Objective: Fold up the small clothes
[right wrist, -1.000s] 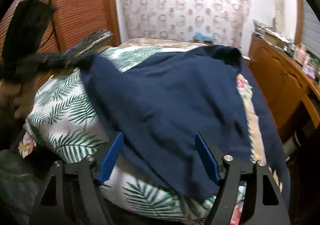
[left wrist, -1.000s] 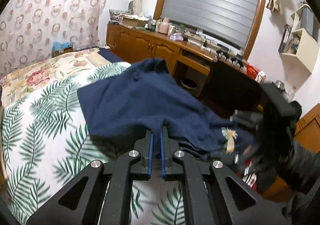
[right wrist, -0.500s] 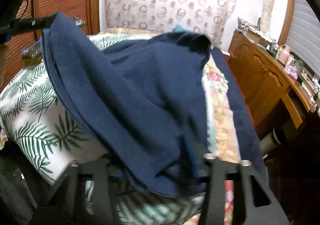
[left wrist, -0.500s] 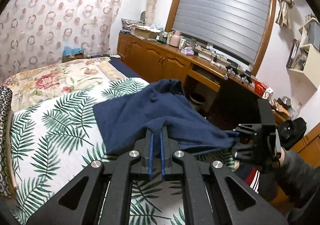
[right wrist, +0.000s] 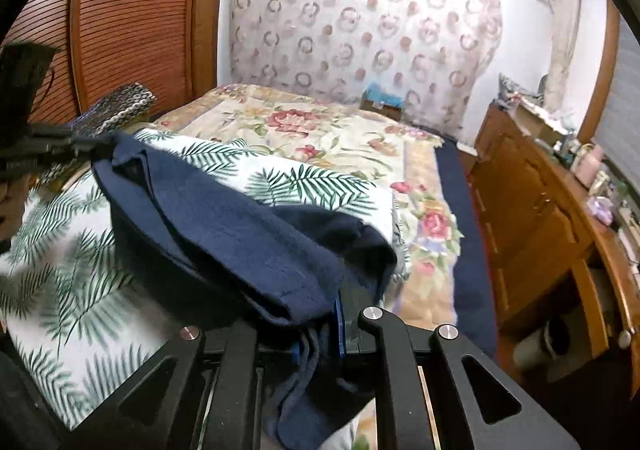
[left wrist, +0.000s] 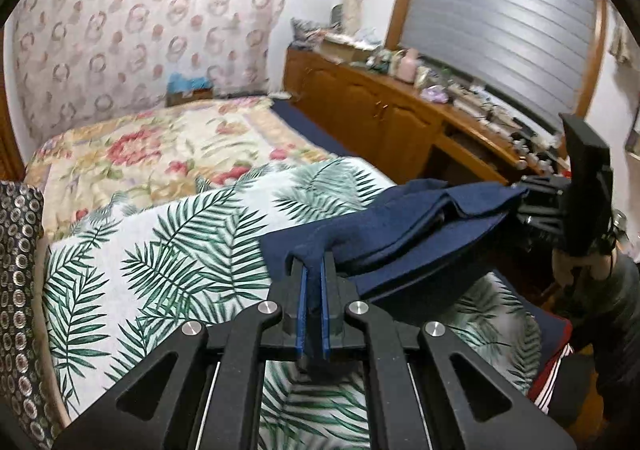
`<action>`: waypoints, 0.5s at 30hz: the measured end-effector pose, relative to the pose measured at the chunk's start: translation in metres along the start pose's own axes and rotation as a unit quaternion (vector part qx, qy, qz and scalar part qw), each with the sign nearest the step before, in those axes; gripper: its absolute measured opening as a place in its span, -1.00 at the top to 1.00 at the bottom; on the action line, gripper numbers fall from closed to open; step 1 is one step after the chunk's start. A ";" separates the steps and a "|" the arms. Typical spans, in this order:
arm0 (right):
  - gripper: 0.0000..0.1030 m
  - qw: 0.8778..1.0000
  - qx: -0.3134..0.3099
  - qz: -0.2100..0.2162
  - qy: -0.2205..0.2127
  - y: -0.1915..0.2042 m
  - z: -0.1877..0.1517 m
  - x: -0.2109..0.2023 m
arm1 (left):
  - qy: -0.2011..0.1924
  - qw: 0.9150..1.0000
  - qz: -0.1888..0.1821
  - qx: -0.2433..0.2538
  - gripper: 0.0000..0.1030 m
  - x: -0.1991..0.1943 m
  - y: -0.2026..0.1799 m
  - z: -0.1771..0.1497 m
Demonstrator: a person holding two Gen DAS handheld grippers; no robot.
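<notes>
With your left gripper (left wrist: 313, 282) and right gripper (right wrist: 320, 326) both pinching the dark navy knit garment (left wrist: 400, 238), keep it taut toward the palm-leaf bedspread (left wrist: 160, 250) at 9 o'clock.

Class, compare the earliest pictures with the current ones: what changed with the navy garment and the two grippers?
The right gripper, open before, closed on the navy garment, which rose from lying spread on the leaf-print bedspread to hang bunched between both grippers. The left gripper stayed clamped on it.
</notes>
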State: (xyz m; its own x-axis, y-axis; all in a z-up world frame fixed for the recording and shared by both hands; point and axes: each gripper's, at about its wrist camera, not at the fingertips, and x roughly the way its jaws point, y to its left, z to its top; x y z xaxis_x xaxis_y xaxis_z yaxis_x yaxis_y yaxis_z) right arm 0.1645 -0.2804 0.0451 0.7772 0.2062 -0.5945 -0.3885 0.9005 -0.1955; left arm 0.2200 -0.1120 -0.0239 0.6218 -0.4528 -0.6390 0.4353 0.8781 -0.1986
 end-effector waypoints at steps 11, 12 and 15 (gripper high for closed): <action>0.00 0.998 0.061 0.018 0.023 -0.053 0.034 0.032 | 0.033 0.999 0.005 -0.022 0.40 0.041 0.027 0.011; -0.08 0.997 0.067 0.014 0.020 -0.055 0.035 0.037 | 0.026 0.999 0.005 -0.020 0.18 0.039 0.027 0.013; -0.15 0.996 0.091 -0.011 0.013 -0.053 0.039 0.044 | 0.012 1.000 0.002 -0.014 -0.10 0.031 0.027 0.019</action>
State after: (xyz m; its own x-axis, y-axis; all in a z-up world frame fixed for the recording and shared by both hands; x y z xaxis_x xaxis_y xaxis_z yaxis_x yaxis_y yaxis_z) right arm 0.2382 -0.3036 0.0601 0.7703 0.1775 -0.6124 -0.2738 0.9595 -0.0663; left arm 0.2633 -0.1058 -0.0354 0.6075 -0.4464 -0.6570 0.4145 0.8838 -0.2171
